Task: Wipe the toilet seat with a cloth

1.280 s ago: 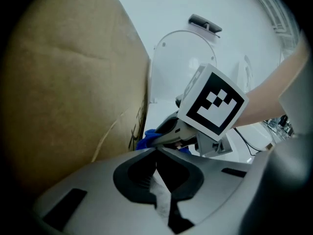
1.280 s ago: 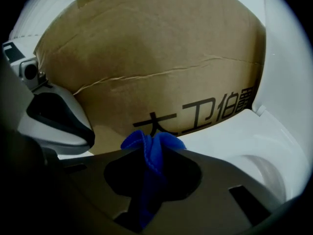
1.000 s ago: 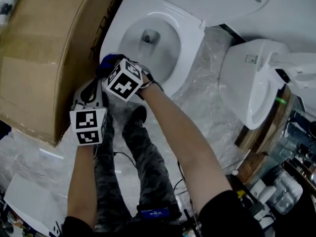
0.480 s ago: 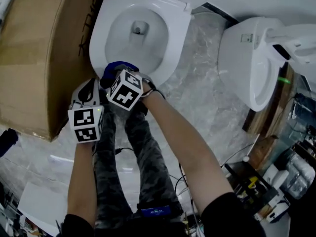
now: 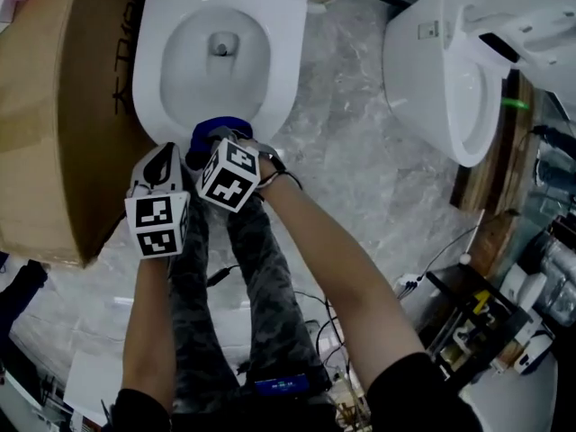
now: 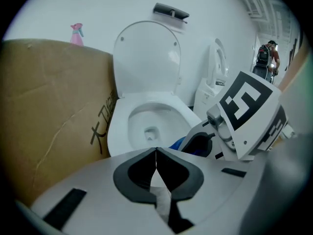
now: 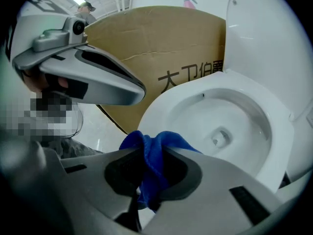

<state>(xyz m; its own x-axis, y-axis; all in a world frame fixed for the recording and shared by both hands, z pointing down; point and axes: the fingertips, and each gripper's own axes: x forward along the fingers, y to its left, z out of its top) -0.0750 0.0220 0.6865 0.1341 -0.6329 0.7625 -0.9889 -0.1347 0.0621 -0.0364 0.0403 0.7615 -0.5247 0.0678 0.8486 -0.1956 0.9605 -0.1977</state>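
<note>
A white toilet with its lid up stands ahead; its seat (image 5: 284, 70) (image 6: 113, 131) (image 7: 161, 106) rings the bowl. My right gripper (image 5: 216, 140) (image 7: 149, 173) is shut on a bunched blue cloth (image 5: 219, 130) (image 7: 152, 155) (image 6: 179, 144), held at the front rim of the seat. Whether the cloth touches the seat I cannot tell. My left gripper (image 5: 167, 160) (image 6: 156, 166) is shut with nothing in it, just left of the right one and short of the seat's front left edge.
A large cardboard box (image 5: 54, 106) (image 6: 44, 111) stands tight against the toilet's left side. A second white toilet (image 5: 445, 70) is to the right on the marble floor (image 5: 351, 160). Cables and gear (image 5: 468, 322) crowd the lower right. The person's legs (image 5: 261, 295) stand below the grippers.
The view has swung so the toilet now sits straight ahead. Both grippers stay close together at the seat's front rim, the right one still holding the blue cloth.
</note>
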